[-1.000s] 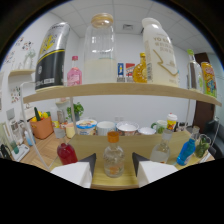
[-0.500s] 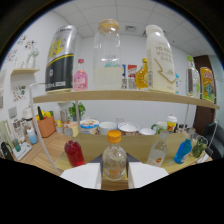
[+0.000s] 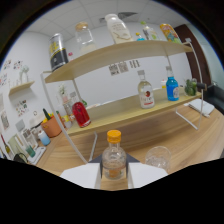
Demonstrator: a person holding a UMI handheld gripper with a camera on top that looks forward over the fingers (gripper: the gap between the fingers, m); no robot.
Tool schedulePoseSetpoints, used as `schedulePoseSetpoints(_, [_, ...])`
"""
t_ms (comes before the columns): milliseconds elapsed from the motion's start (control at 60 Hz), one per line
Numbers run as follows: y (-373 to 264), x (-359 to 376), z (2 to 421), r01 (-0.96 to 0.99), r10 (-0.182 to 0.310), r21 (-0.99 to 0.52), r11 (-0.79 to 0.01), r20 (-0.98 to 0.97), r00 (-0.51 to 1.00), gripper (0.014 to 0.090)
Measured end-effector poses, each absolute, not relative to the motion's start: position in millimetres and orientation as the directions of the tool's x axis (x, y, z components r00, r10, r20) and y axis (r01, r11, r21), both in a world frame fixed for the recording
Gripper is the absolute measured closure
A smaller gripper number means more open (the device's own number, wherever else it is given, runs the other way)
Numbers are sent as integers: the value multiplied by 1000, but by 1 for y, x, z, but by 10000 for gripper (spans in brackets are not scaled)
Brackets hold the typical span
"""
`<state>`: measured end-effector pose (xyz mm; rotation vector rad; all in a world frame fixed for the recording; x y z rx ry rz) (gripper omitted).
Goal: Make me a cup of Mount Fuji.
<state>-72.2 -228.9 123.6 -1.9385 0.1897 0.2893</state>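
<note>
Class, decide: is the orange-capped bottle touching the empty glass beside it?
Apart. The gripper view shows bare wood between the orange-capped bottle and the glass.

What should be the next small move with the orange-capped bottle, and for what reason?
Probably carry the orange-capped bottle toward the empty glass beside it and tilt it to pour. The bottle sits between the gripper fingers, apparently held, with the view tilted, and the glass stands close on the wooden table.

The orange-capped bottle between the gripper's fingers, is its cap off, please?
No, the orange-capped bottle between the gripper fingers has its cap on.
</note>
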Motion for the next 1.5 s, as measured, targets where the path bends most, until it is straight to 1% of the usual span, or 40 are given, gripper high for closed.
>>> schedulePoseSetpoints(50, [-230, -70, 117, -374, -37, -848, -375, -390, 920, 694])
schedulePoseSetpoints(150, [-227, -67, 118, -592, -87, -723, -356, -606, 791, 693])
schedulePoseSetpoints(200, [-223, -65, 122, -701, -112, -626, -341, -714, 692, 694])
schedulePoseSetpoints(267, [-217, -61, 124, -818, -131, -488, -304, -829, 544, 693])
schedulePoseSetpoints(383, [-209, -52, 126, -948, -162, -198, -251, -956, 243, 696])
schedulePoseSetpoints(483, [-204, -50, 128, -979, -156, 11, -205, -987, 22, 698])
schedulePoseSetpoints(667, [-201, -50, 136, -922, -120, 329, -205, -943, -310, 696])
schedulePoseSetpoints(733, [-202, -50, 134, -902, -118, 378, -210, -925, -360, 697])
schedulePoseSetpoints(867, [-202, -50, 134, -893, -122, 396, -212, -918, -378, 696])
schedulePoseSetpoints(950, [-203, -51, 137, -906, -123, 363, -217, -931, -343, 696])
schedulePoseSetpoints(1033, [-205, -55, 145, -940, -126, 243, -238, -968, -218, 697])
schedulePoseSetpoints(1100, [-209, -57, 154, -971, -118, 18, -239, -993, 10, 695])
schedulePoseSetpoints(1167, [-213, -65, 168, -938, -86, -240, -249, -960, 268, 695])
schedulePoseSetpoints(1217, [-216, -74, 183, -874, -48, -418, -249, -896, 442, 694])
schedulePoseSetpoints(1267, [-216, -84, 197, -787, -15, -571, -232, -807, 590, 693])
schedulePoseSetpoints(1317, [-218, -100, 212, -682, 27, -698, -217, -703, 710, 693])
schedulePoseSetpoints(1367, [-218, -117, 216, -557, 58, -805, -203, -578, 814, 694])
schedulePoseSetpoints(1400, [-216, -129, 211, -474, 70, -857, -204, -495, 866, 695])
schedulePoseSetpoints(1467, [-211, -146, 186, -291, 47, -930, -227, -308, 950, 695])
schedulePoseSetpoints(1500, [-208, -155, 173, -221, 52, -944, -244, -240, 969, 693])
